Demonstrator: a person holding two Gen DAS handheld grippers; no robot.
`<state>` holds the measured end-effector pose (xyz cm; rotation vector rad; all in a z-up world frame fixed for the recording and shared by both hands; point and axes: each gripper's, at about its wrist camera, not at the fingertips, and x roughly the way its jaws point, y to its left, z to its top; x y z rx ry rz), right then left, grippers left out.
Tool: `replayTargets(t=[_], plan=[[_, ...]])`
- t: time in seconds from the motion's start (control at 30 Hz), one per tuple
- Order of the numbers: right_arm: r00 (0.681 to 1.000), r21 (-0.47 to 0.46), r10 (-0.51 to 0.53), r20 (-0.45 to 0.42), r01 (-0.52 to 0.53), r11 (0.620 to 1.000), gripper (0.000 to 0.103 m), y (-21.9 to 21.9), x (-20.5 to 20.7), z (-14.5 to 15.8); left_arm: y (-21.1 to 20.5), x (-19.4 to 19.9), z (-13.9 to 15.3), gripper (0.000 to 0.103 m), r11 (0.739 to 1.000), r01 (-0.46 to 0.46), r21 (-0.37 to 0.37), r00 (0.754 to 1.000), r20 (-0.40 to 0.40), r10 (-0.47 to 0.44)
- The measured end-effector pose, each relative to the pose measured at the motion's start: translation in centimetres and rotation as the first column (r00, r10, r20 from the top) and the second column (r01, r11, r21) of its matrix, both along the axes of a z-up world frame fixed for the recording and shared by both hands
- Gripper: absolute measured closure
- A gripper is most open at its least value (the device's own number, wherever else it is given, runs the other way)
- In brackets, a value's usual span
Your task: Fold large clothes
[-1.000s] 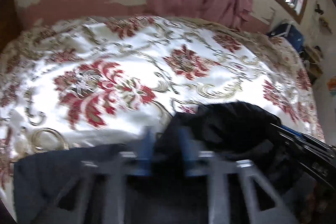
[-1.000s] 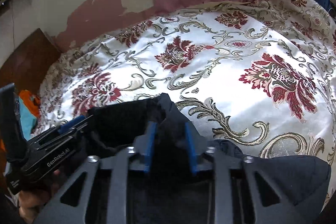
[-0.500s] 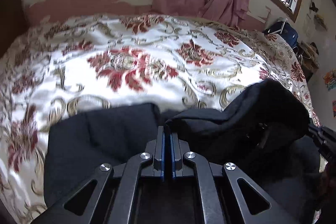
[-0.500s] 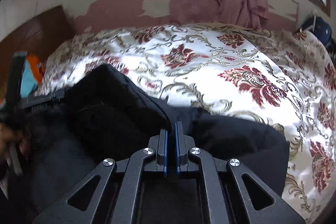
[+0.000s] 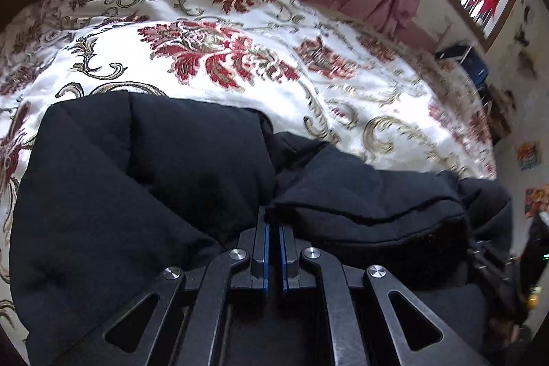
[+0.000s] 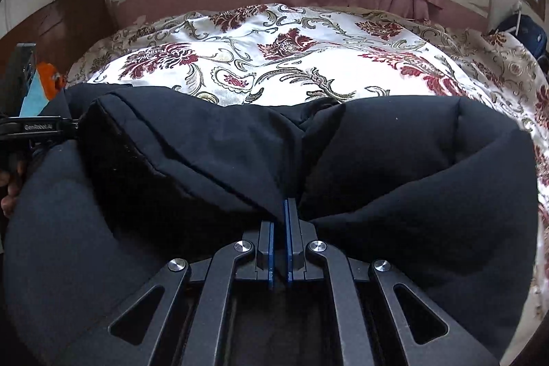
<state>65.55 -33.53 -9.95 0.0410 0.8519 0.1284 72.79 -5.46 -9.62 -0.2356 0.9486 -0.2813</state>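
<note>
Both claws — left claw (image 5: pixel 273 258) and right claw (image 6: pixel 280 240) — are clamped on the black padded jacket (image 6: pixel 394 160) lying on the floral bedspread (image 6: pixel 308 64), so lower the fold evenly, hands level.

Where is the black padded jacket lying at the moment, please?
The black padded jacket lies bunched on the near part of the floral bedspread, filling the lower half of both wrist views, directly ahead of each gripper.
</note>
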Motion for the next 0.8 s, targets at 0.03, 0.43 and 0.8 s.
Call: replayTargets(t=[0.03, 0.43, 0.8], plan=[[1.000, 0.006, 0.000, 0.005, 0.000, 1.000, 0.099, -0.1, -0.1, -0.1, 0.3, -0.4, 0.4, 0.095, 1.000, 0.001, -0.031, 1.000, 0.013, -0.001], [0.999, -0.005, -0.006, 0.050, 0.006, 1.000, 0.099, 0.3, -0.6, -0.3, -1.8, -3.3, 4.5, 0.095, 0.977, 0.111, -0.184, 0.974, 0.217, -0.070], [0.981, 0.080, 0.055, 0.186, -0.071, 0.994, 0.096, -0.4, -3.8, 7.9, -5.6, -0.2, -0.8, 0.095, 0.975, 0.175, -0.133, 0.984, 0.068, -0.167]])
